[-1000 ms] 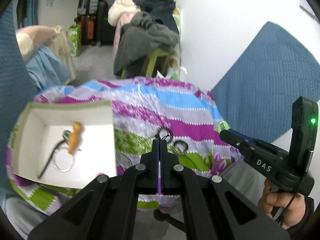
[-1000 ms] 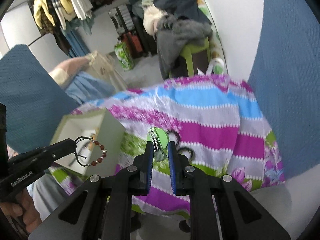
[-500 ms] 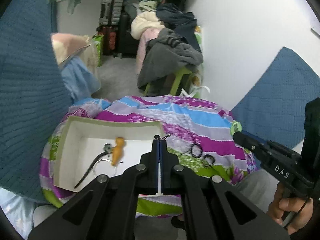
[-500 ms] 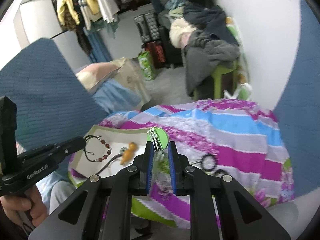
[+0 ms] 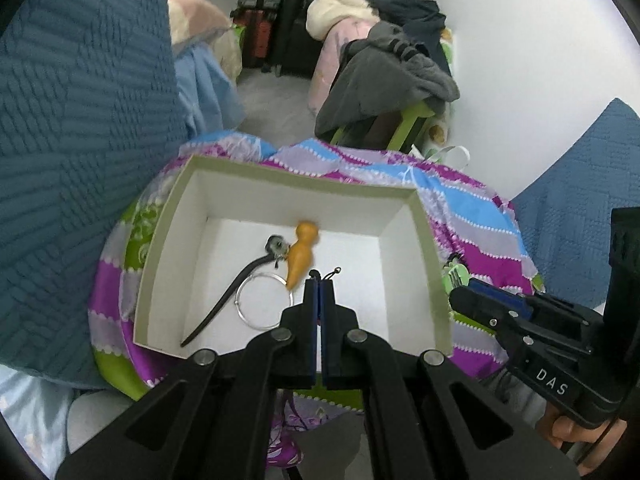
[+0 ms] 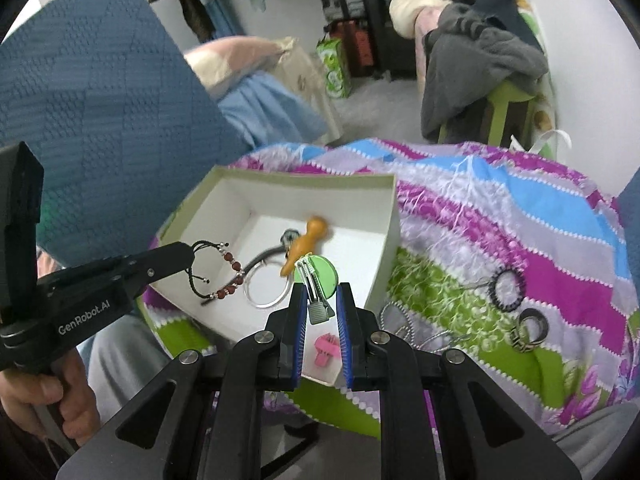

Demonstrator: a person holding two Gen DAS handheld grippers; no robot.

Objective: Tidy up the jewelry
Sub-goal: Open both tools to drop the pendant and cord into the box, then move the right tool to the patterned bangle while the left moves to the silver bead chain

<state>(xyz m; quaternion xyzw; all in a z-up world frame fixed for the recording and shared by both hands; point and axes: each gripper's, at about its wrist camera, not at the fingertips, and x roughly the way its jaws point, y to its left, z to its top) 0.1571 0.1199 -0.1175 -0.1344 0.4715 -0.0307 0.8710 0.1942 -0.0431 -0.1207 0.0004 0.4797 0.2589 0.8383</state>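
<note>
Left gripper (image 5: 319, 280): I have its fingers pinched flat together on the black cord of the bead bracelet (image 6: 224, 272). From the right camera the bracelet hangs off the tips as an open loop, over the left half of the box (image 6: 390, 216).

Bracelet against box: the loop dangles above the white floor, apart from it as far as I can judge, with the left wall just beside it. The drop is straight down; no sideways travel looks needed.

Already in the box: a dark curved stick (image 5: 224, 300), a thin metal ring (image 5: 262, 300) and an orange wooden figure (image 5: 302, 254), all lying around the middle. The bracelet would land partly over the stick and the ring, I think.

Right gripper (image 6: 322, 300): its fingers are set a little apart and clamp a small metal clip with a green round disc (image 6: 318, 276). The clip's long axis runs along the fingers, pointing into the box.

Clip against box: it sits above the near right part of the floor, with a pink piece (image 6: 326, 350) below it between the fingers.

Nearer hand: both are over the box; the left is nearer the left wall, the right nearer the near right corner.

Bed (image 6: 520, 232): a black hair tie (image 6: 506, 286) and a dark ring (image 6: 532, 326) lie on the striped cover right of the box, well apart from both grippers.
</note>
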